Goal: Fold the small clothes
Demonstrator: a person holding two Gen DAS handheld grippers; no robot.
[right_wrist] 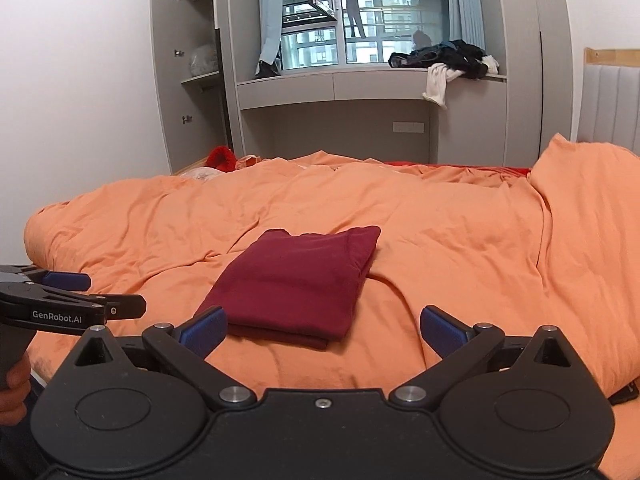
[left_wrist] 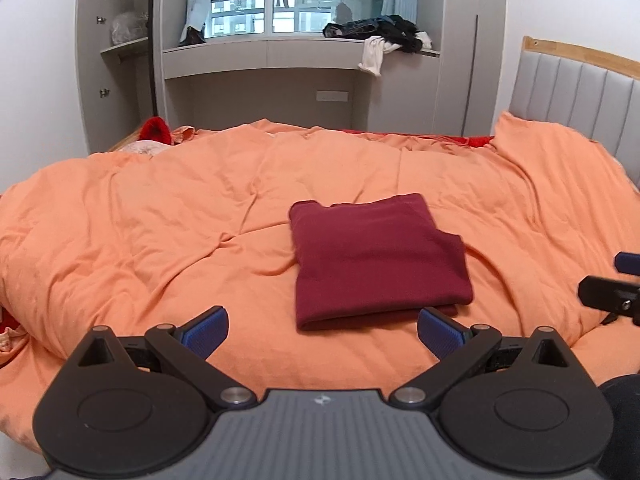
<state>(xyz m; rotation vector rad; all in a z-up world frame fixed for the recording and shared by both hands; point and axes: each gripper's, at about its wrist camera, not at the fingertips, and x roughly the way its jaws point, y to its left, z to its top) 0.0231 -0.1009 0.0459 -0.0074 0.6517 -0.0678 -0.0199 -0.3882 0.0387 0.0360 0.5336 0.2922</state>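
A dark red garment (left_wrist: 378,260) (right_wrist: 298,282) lies folded into a neat rectangle on the orange duvet (left_wrist: 160,220) (right_wrist: 460,240). My left gripper (left_wrist: 322,330) hovers just short of its near edge, open, with nothing between the blue pads (left_wrist: 206,330). My right gripper (right_wrist: 322,330) is likewise open and empty, held back from the garment's near edge. In the right wrist view the left gripper (right_wrist: 72,292) shows at the left edge, held by a hand (right_wrist: 14,392). The right gripper's tip (left_wrist: 612,284) peeks in at the right edge of the left wrist view.
A window ledge (left_wrist: 280,42) behind the bed holds a pile of dark and white clothes (left_wrist: 384,34) (right_wrist: 448,60). An open wardrobe (right_wrist: 188,72) stands at the left. A padded headboard (left_wrist: 576,96) rises at the right. A red item (left_wrist: 156,130) lies at the bed's far left.
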